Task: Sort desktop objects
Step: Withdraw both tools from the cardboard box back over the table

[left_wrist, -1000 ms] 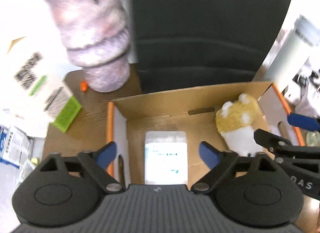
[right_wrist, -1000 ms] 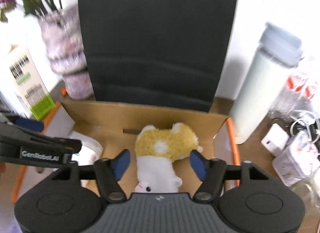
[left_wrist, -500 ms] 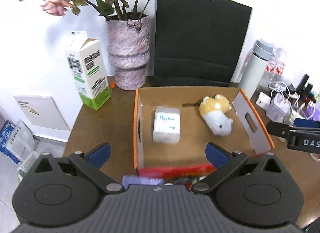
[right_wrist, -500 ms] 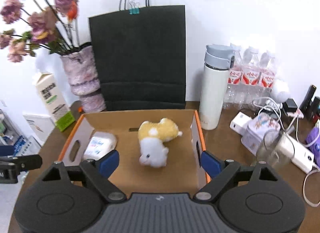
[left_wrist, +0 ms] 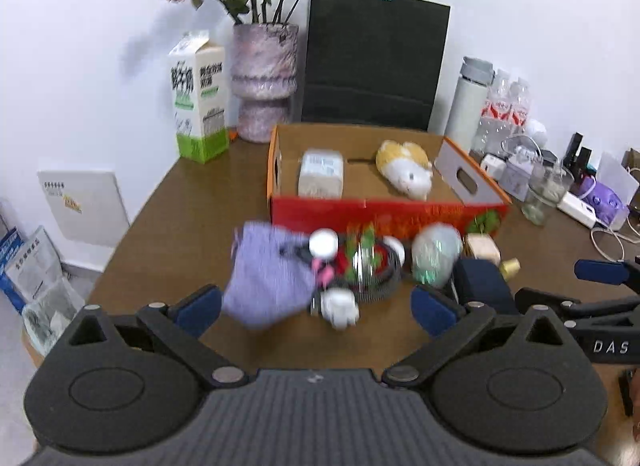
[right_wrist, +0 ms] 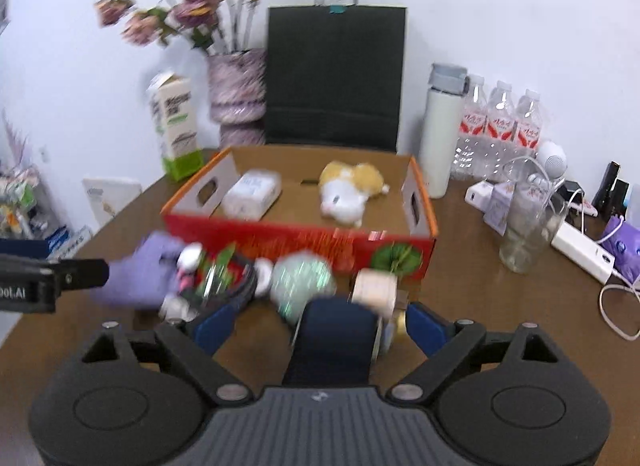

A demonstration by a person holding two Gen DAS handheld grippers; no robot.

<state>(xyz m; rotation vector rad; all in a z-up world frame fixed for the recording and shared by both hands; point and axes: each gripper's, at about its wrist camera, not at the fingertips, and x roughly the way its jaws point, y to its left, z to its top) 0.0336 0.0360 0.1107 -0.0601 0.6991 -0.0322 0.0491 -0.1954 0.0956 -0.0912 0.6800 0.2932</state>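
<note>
An open cardboard box (left_wrist: pixel 384 207) (right_wrist: pixel 296 238) with a red front holds a white tissue pack (left_wrist: pixel 321 173) (right_wrist: pixel 251 193) and a yellow-white plush toy (left_wrist: pixel 406 169) (right_wrist: pixel 349 189). In front of it lie a purple pouch (left_wrist: pixel 268 278) (right_wrist: pixel 138 272), a coiled cable with small items (left_wrist: pixel 360 266), a pale green ball (left_wrist: pixel 435 252) (right_wrist: pixel 302 280), a small beige box (left_wrist: pixel 482 248) (right_wrist: pixel 376 286) and a dark blue case (left_wrist: pixel 482 286) (right_wrist: pixel 336 342). My left gripper (left_wrist: pixel 316 310) is open above the pouch and cable. My right gripper (right_wrist: pixel 316 324) is open around the dark blue case.
A milk carton (left_wrist: pixel 199 99), a vase of dried flowers (left_wrist: pixel 264 81) and a black paper bag (left_wrist: pixel 372 65) stand behind the box. A white flask (right_wrist: pixel 440 133), water bottles (right_wrist: pixel 500 125), a glass (right_wrist: pixel 528 225) and chargers with cables crowd the right side of the brown table (left_wrist: pixel 180 225).
Both grippers have pulled back and up from inside the box to the near side of the table. The pile of loose objects in front of the box has come into view.
</note>
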